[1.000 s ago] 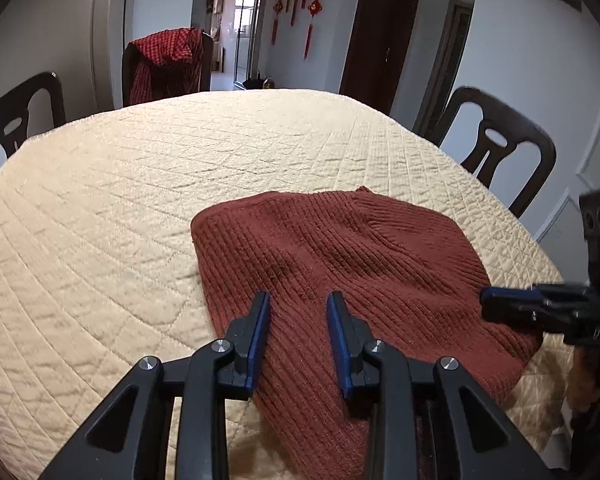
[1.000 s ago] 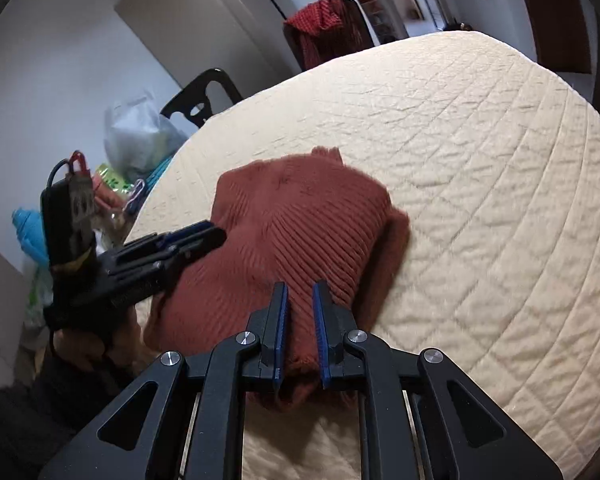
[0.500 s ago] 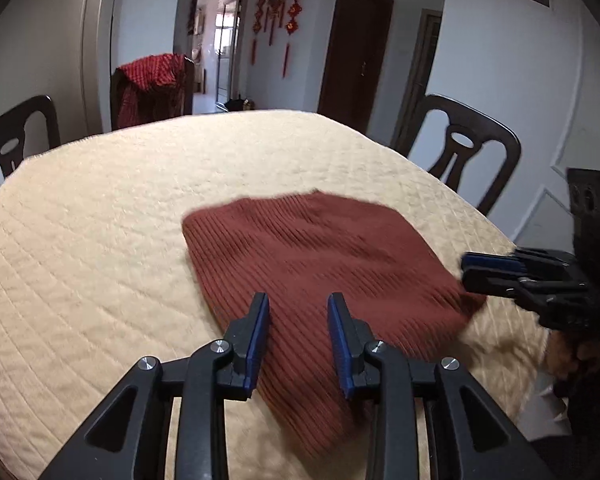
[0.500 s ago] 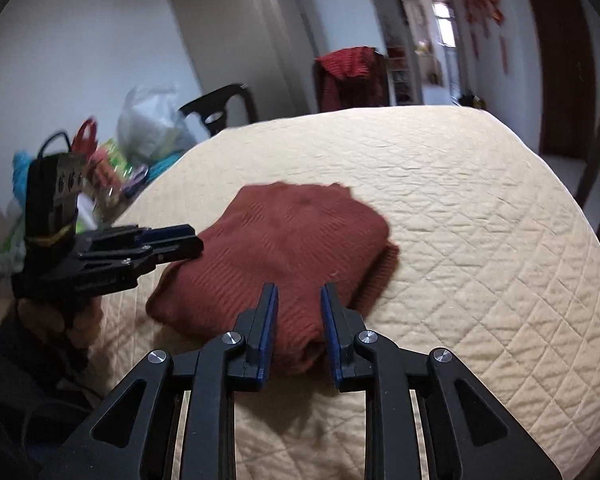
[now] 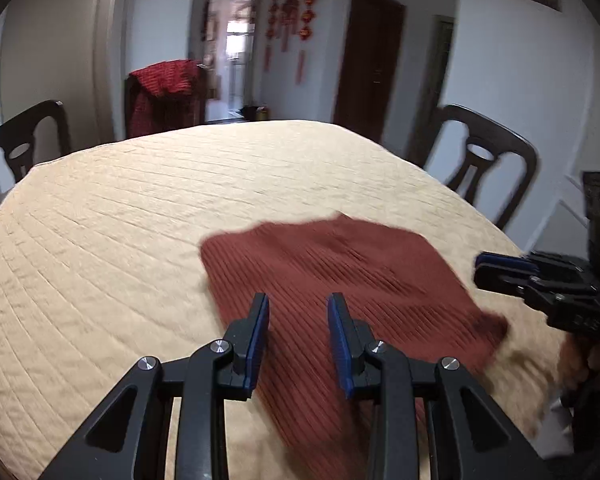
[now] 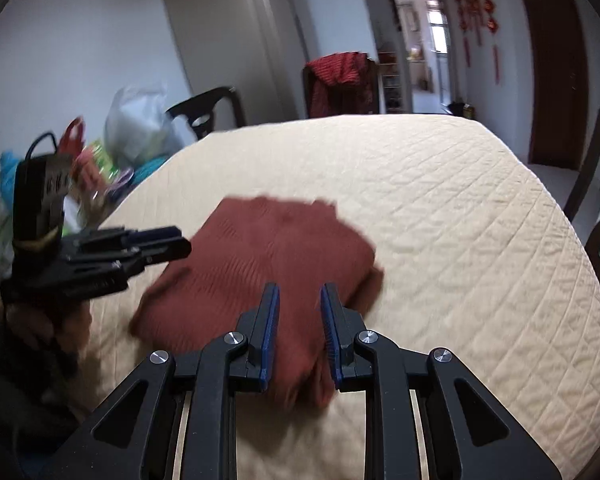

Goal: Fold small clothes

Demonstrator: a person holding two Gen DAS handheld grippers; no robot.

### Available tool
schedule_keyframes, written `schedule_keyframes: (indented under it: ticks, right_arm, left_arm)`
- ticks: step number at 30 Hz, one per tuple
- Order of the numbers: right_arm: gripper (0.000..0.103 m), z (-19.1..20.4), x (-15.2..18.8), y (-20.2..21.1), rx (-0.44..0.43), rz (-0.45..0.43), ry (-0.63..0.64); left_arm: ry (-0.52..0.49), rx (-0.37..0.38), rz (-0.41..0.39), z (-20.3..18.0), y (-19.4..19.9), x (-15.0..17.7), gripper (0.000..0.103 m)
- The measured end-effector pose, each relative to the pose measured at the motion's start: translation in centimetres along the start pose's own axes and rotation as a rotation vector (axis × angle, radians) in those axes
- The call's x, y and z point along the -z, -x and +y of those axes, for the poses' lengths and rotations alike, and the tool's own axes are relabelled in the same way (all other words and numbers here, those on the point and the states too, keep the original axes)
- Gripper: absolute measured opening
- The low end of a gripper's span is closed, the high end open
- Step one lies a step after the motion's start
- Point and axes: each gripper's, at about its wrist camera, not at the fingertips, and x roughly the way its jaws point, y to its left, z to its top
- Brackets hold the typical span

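With the sweater (image 5: pixel 340 280) lying folded near the surface (image 5: pixel 140 220) edge, both hand-held grippers, left (image 5: pixel 298 320) and right (image 6: pixel 299 312), hover open and empty, so the next move is another fold or setting it aside.

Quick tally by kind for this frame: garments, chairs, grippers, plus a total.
Garments: 2, the rust-red knit on the quilted table and the red garment draped over a chair back.
Chairs: 3, the left chair, the draped chair, the right chair.
Grippers: 2, the left gripper and the right gripper, both open above the knit.
Total: 7
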Motion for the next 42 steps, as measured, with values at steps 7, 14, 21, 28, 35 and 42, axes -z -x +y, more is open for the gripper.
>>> schedule_keyframes:
  ticks: [7, 14, 21, 28, 35, 42]
  right_arm:
    - [0.022, -2.6, -0.7, -5.8, -0.006, 0.102, -0.125]
    - [0.021, -1.4, -0.8, -2.8, 0.029, 0.066, -0.066]
    - [0.021, 2.2, 0.7, 1.1, -0.021, 0.025, 0.050]
    - [0.019, 3.5, 3.4, 1.3, 0.012, 0.092, 0.095]
    - [0.011, 2.6, 3.9, 0.1, 0.036, 0.129, 0.074]
    - [0.011, 2.9, 4.3, 0.4, 0.044, 0.128, 0.067]
  left_arm:
    - [0.041, -0.037, 0.090, 1.5, -5.1, -0.8, 0.033]
    - [0.046, -0.019, 0.064, 1.2, -3.4, -0.5, 0.033]
    - [0.001, 0.028, 0.013, -0.2, 1.8, 1.6, 0.033]
    - [0.010, 0.063, 0.036, -1.2, 4.1, 4.8, 0.033]
    - [0.013, 0.035, 0.055, -1.2, 3.1, 5.9, 0.033]
    - [0.013, 0.014, 0.056, -1.5, 3.2, 6.0, 0.034]
